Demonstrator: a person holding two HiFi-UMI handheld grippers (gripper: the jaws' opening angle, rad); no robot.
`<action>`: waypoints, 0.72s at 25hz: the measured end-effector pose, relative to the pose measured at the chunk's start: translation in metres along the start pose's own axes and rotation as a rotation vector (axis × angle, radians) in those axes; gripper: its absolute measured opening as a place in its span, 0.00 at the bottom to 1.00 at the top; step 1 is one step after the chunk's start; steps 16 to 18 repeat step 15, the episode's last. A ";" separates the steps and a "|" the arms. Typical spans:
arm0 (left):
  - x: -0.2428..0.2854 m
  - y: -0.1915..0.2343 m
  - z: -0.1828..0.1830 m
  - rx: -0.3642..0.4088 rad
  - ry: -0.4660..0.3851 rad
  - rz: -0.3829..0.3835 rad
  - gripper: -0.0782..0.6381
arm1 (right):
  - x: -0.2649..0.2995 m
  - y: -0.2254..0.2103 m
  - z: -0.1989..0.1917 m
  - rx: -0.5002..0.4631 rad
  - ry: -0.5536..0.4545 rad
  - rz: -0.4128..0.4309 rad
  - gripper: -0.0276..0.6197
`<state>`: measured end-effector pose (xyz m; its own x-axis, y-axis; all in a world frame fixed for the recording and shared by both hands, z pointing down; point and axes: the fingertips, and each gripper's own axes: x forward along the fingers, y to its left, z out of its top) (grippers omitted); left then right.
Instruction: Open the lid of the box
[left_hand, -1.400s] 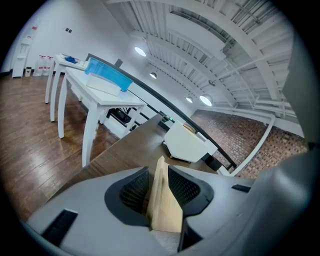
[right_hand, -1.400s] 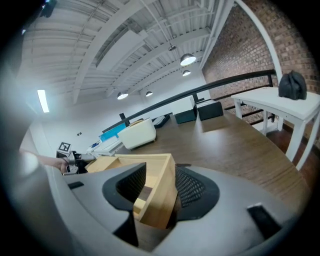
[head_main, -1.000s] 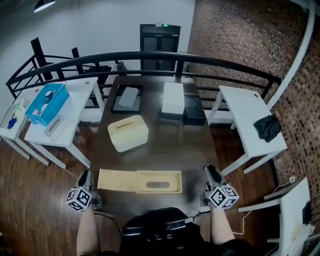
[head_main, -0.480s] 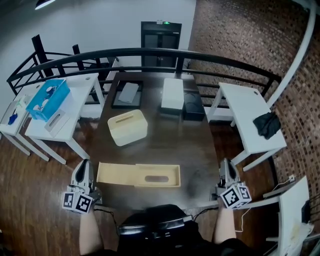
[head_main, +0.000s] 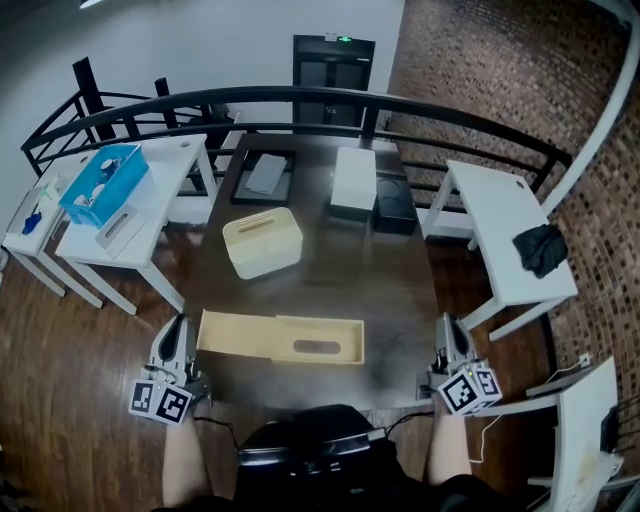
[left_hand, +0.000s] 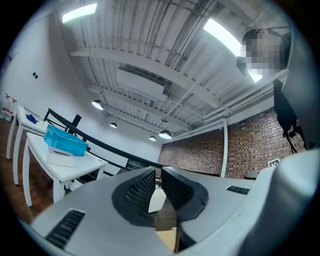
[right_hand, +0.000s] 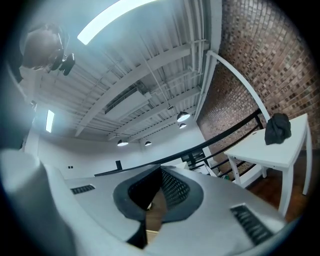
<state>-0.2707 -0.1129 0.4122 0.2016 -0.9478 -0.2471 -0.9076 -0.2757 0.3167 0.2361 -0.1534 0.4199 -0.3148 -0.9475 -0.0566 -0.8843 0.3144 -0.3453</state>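
Seen from above, a dark table (head_main: 390, 290) fills the middle of the frame. A long wooden box (head_main: 280, 337) with an oval slot lies flat along the table's near edge, lower centre. A smaller cream box (head_main: 262, 242) sits higher up, left of centre.

The left gripper (head_main: 176, 325) is at lower left, just beside the long box's left end. Its jaws (left_hand: 159, 187) are closed together on nothing. The right gripper (head_main: 447, 322) is at lower right, apart from the box. It is closed too (right_hand: 159, 192) and empty.
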 end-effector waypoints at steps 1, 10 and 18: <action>-0.001 0.000 -0.001 0.000 0.002 0.002 0.15 | 0.001 0.001 -0.001 0.001 0.002 0.004 0.04; -0.008 0.001 -0.002 -0.008 0.015 0.014 0.15 | 0.002 0.003 -0.001 0.005 0.009 0.027 0.04; -0.013 0.004 -0.005 -0.009 0.023 0.023 0.15 | -0.001 0.002 -0.005 0.013 0.015 0.012 0.05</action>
